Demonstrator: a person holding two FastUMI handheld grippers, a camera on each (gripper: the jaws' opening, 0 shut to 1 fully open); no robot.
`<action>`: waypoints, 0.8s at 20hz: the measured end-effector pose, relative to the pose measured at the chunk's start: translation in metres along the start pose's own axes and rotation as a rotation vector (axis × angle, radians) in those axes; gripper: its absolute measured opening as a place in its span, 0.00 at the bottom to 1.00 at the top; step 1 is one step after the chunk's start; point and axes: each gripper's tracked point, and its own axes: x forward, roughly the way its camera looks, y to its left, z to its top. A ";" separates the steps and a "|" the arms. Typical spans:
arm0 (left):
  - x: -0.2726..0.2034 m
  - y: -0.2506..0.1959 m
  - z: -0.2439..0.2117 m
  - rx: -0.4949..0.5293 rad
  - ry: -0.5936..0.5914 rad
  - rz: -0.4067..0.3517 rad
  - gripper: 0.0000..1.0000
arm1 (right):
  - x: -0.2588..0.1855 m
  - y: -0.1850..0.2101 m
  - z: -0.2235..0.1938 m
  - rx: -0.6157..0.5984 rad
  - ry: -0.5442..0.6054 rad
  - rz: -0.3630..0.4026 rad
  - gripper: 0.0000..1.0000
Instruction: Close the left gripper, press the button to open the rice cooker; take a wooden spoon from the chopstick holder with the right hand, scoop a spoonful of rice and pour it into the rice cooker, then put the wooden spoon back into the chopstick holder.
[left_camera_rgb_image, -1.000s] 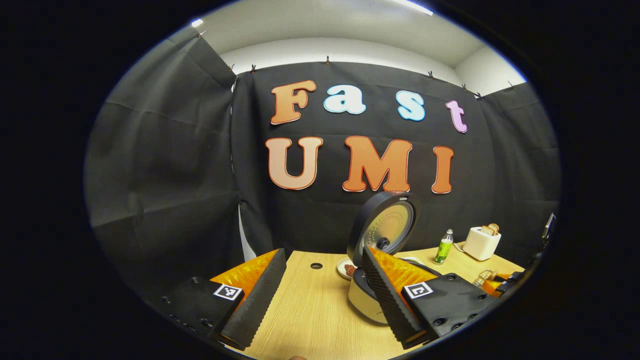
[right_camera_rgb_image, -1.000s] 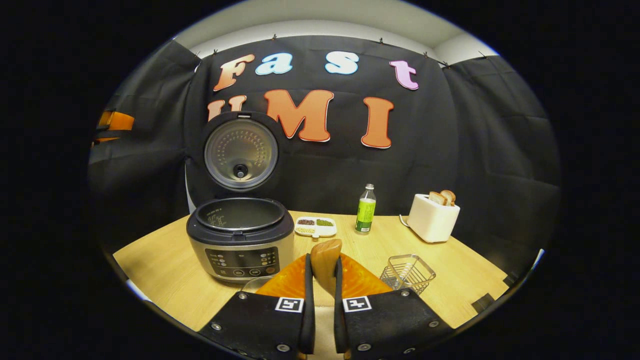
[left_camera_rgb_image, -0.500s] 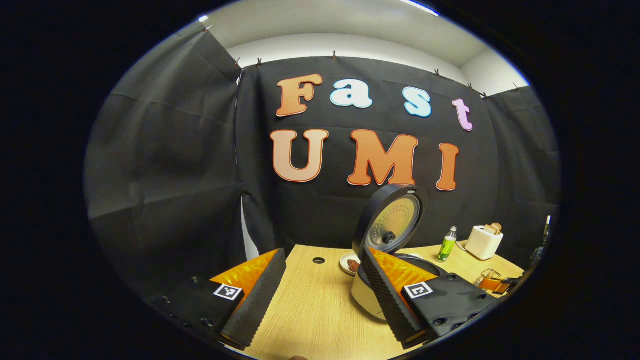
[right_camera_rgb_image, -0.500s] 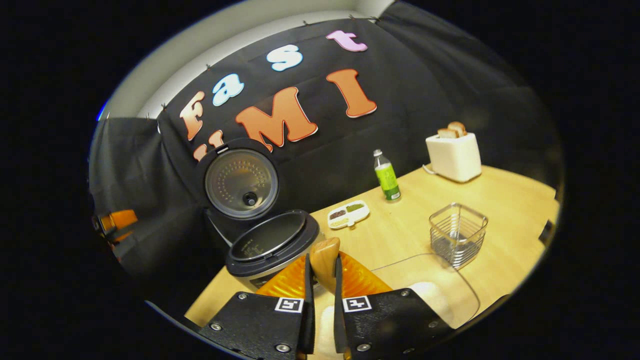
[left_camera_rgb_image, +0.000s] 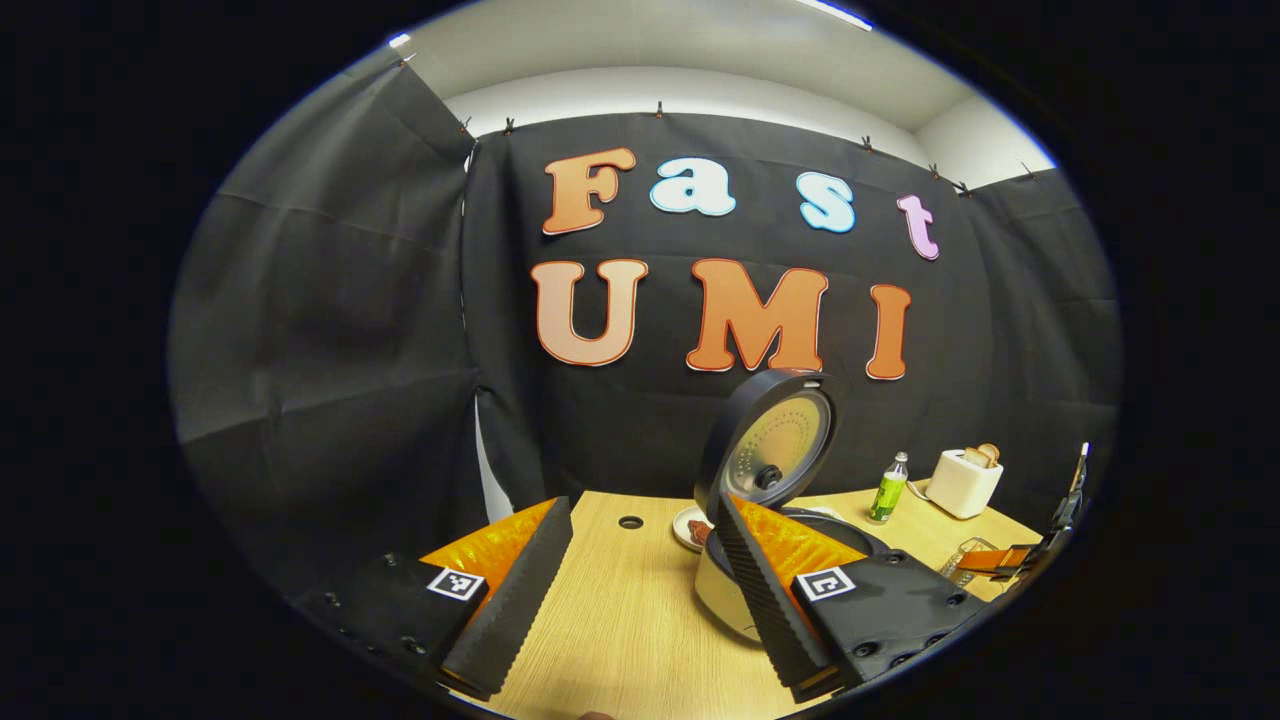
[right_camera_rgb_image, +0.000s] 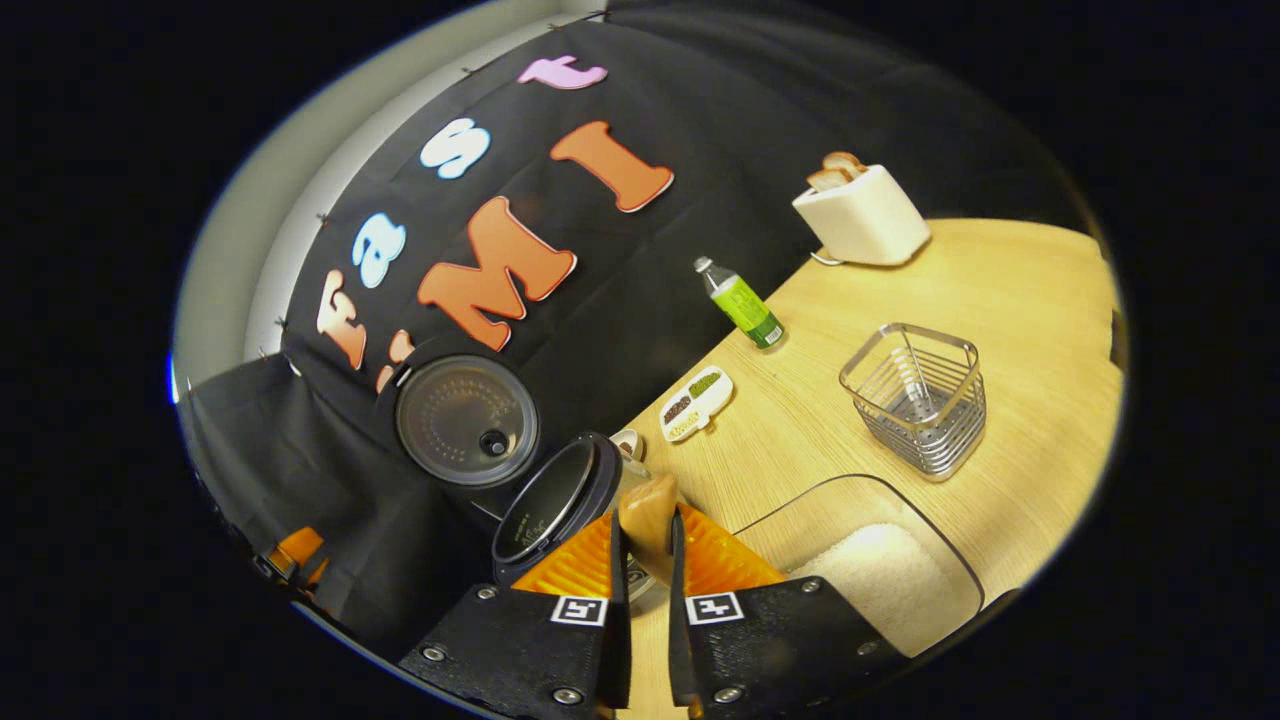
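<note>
Rolling further over since 0.5 s ago, the right gripper (right_camera_rgb_image: 640, 560) now sees the table (right_camera_rgb_image: 1010, 300) tilted steeply, w/ the rice cooker (right_camera_rgb_image: 555, 500) slid down close to its fingertips. Both fingers are clamped narrow on the wooden spoon (right_camera_rgb_image: 648, 515), whose rounded wooden end pokes up between them, overlapping the cooker's rim in the right gripper view; can't tell if any rice sits on it. Cooker lid (right_camera_rgb_image: 466, 420) stands open, pot mouth facing the spoon. Just right of the fingers lies the clear rice container (right_camera_rgb_image: 880, 580), white rice inside, touching distance from the gripper body. Wire chopstick holder (right_camera_rgb_image: 918, 398) stands on the table beyond the container, well apart from the spoon. Farther back: small divided dish (right_camera_rgb_image: 696, 402), green bottle (right_camera_rgb_image: 741, 302), white toaster (right_camera_rgb_image: 862, 212) w/ bread in it. Left gripper (left_camera_rgb_image: 640, 570) has barely shifted vs 0.5 s ago; it hovers over the table's near left part, fingers spread wide, nothing between them. In the left gripper view the rice cooker (left_camera_rgb_image: 740, 590) sits partly behind the right-hand finger, lid (left_camera_rgb_image: 770, 445) up, bottle (left_camera_rgb_image: 887, 488) and toaster (left_camera_rgb_image: 962, 482) beyond, and the other gripper (left_camera_rgb_image: 1000, 558) at far right edge.
</note>
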 end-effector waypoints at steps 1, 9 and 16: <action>0.000 0.000 0.000 -0.002 0.000 0.000 0.97 | 0.001 -0.003 0.001 0.038 0.011 0.002 0.14; 0.002 -0.008 0.002 -0.005 -0.002 -0.006 0.97 | -0.001 -0.035 0.007 0.313 0.064 -0.009 0.14; 0.005 -0.010 0.005 -0.002 0.001 -0.002 0.97 | -0.017 -0.057 0.040 0.460 -0.005 -0.042 0.14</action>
